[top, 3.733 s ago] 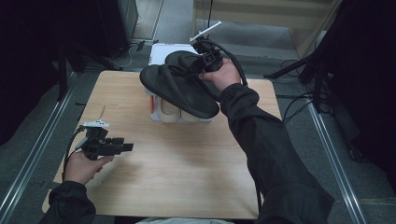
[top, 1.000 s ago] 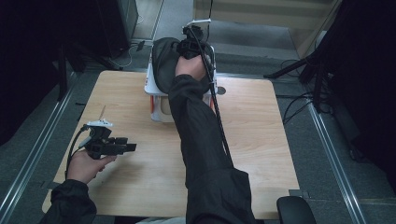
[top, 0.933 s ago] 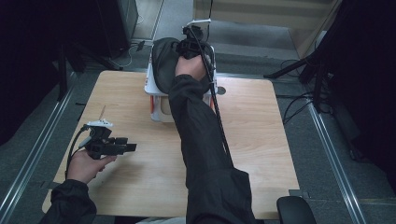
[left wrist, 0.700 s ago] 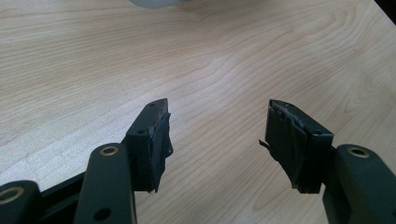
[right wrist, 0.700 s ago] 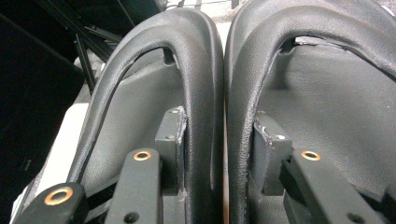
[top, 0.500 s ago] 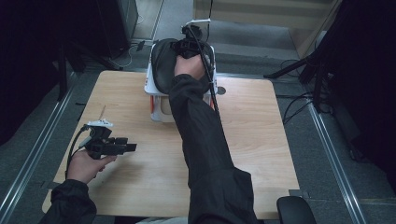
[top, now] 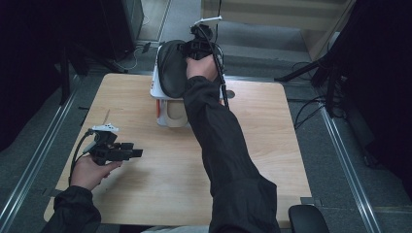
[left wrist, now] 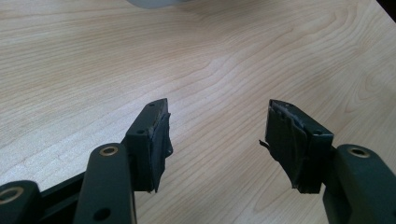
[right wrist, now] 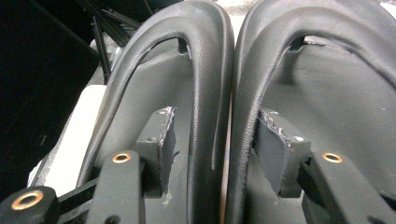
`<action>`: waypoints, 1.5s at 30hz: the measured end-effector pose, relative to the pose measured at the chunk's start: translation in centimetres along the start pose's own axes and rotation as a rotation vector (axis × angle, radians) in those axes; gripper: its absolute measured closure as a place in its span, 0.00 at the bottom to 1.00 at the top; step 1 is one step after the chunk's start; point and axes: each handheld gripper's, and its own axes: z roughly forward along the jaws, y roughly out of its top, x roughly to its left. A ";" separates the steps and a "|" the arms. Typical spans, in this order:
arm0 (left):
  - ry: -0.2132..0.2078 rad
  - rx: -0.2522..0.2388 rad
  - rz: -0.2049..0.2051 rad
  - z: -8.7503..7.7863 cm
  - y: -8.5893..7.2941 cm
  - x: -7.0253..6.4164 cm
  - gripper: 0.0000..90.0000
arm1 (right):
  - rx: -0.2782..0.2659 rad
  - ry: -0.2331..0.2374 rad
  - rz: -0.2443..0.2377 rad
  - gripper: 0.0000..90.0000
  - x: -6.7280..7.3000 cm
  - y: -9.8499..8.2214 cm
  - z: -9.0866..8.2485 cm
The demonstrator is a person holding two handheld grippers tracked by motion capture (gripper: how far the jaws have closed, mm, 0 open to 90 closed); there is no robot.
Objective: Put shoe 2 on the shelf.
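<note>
Currently, item: pair of black slippers [top: 171, 68], lying atop white box [top: 156, 88] at table [top: 272, 141] far edge.
Right hand-held gripper [right wrist: 212, 140]: jaws just opening, straddling adjoining straps, pads clear, letting go.
Left hand-held gripper [left wrist: 217, 135]: open, empty, parked above table.

From above, my table [top: 272, 145] is evenly lit while the room around it falls nearly black. The left gripper view is bright and sharp on the wood grain, with soft glare at its top edge. The right gripper view is dim, its near jaws slightly soft.
</note>
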 end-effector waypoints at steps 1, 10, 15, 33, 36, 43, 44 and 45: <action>0.001 -0.001 0.001 0.0 0.0 0.0 0.45 | -0.001 0.004 -0.002 0.55 -0.1 0.0 -0.2; -0.005 0.005 0.007 0.2 0.2 0.0 0.45 | -0.003 0.073 -0.061 0.58 -0.1 0.3 -2.7; -0.002 0.007 0.007 0.3 0.3 0.0 0.45 | 0.006 0.115 -0.114 0.59 -0.1 -0.3 -3.8; -0.002 0.012 0.008 0.4 0.3 -0.1 0.45 | 0.031 0.312 -0.238 0.55 -1.9 -5.1 -7.8; 0.002 0.012 0.008 0.5 0.3 -0.1 0.45 | 0.040 0.330 -0.254 0.55 -2.3 -6.3 -8.2; -0.013 0.004 0.001 0.4 0.3 -0.1 0.45 | 0.020 0.363 -0.316 0.49 -2.6 -8.5 -9.3; -0.015 0.003 0.004 0.4 0.3 -0.2 0.45 | 0.018 0.374 -0.325 0.49 -2.6 -8.7 -9.4; -0.017 0.004 0.006 0.4 0.3 -0.2 0.44 | 0.022 0.380 -0.325 0.49 -2.6 -8.9 -9.5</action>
